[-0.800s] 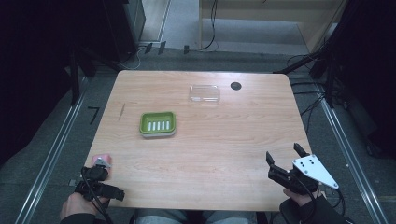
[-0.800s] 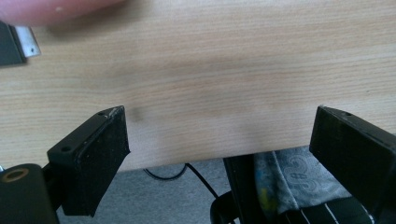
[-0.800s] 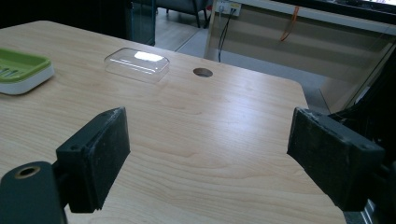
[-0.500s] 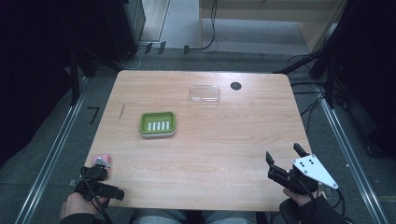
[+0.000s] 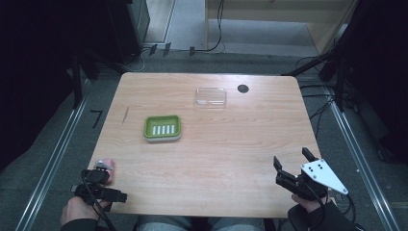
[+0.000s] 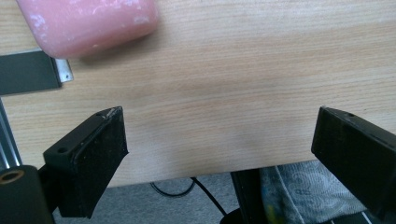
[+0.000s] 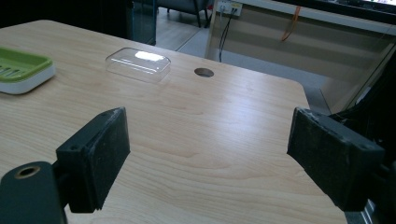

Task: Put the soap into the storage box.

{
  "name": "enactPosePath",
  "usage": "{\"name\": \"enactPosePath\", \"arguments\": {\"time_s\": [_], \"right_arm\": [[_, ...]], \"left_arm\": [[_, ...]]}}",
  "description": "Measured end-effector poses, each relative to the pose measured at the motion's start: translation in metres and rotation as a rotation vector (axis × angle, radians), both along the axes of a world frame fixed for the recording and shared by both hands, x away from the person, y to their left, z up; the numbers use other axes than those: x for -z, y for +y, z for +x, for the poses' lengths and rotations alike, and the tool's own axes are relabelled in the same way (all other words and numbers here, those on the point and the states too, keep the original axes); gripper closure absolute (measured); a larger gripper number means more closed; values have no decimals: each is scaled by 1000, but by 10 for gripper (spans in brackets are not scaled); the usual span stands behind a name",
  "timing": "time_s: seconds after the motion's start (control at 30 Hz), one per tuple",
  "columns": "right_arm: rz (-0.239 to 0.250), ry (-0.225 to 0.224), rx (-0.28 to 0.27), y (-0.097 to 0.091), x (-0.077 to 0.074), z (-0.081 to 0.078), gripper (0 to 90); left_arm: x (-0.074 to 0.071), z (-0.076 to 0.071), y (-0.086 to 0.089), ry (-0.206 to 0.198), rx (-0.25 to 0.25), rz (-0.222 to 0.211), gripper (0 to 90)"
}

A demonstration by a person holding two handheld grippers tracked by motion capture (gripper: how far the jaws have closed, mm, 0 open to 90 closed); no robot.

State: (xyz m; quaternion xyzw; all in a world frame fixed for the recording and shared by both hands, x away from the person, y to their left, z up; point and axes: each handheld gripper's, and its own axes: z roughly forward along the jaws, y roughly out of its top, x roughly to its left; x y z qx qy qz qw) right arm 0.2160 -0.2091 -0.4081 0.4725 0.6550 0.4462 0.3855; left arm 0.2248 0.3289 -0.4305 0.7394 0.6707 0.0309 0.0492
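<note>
Left gripper (image 6: 219,135) jaws spread, nothing between; pink soap (image 6: 88,23) at eleven o'clock. Right gripper (image 7: 210,154) jaws spread, empty.

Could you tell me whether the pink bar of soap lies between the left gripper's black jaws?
No, the pink bar of soap lies beyond the open left gripper.

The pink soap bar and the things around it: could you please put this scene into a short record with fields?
soap: pink soap bar at the table's near left corner, free, ahead of the left gripper
left gripper: open, empty
right gripper: open, empty, near right edge
dish: green soap dish, left of centre, empty
lid: clear lid near the far edge
table: light wood
</note>
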Motion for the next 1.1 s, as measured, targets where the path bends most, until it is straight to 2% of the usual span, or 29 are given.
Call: {"name": "enactPosePath", "arguments": {"time_s": [0.17,0.4,0.67,1.1], "right_arm": [[-2,2,-3,0,0,0,137],[-4,6,-5,0,0,1,137],[-4,9,-4,0,0,1,137],[-12,10,-6,1,0,2,137]], "left_arm": [[-3,5,1,-16,-12,-2,41],[-3,20,16,-47,-59,-38,41],[-4,25,25,-63,-92,-64,41],[-5,42,33,-77,-102,-69,29]]}}
